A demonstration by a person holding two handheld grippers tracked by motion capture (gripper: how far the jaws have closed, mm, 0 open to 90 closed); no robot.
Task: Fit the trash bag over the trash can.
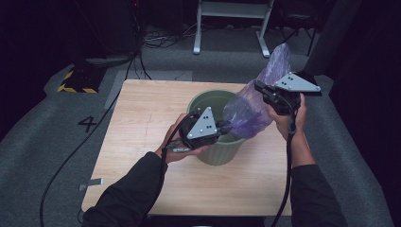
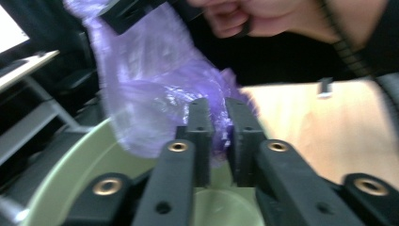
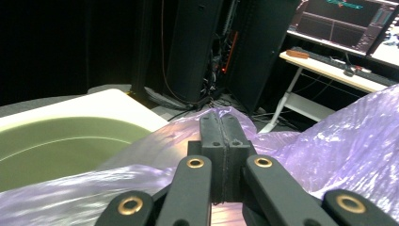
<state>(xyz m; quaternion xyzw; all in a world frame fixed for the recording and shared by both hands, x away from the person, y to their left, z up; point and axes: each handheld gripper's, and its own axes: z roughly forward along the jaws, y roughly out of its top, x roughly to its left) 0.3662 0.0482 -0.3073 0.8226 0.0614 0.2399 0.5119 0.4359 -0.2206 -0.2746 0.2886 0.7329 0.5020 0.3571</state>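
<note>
High view has the crinkly purple bag stretched over the green bin's rim, mid-table toward the right edge. Left gripper pinches the film's lower end and right gripper is clamped on its upper part. I'd spread the thin plastic's mouth evenly around that round rim.

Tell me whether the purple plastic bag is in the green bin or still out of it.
Mostly out. The purple plastic bag hangs above the round green plastic bin, its lower end over the rim, pinched by both tongs: left, right.
</note>
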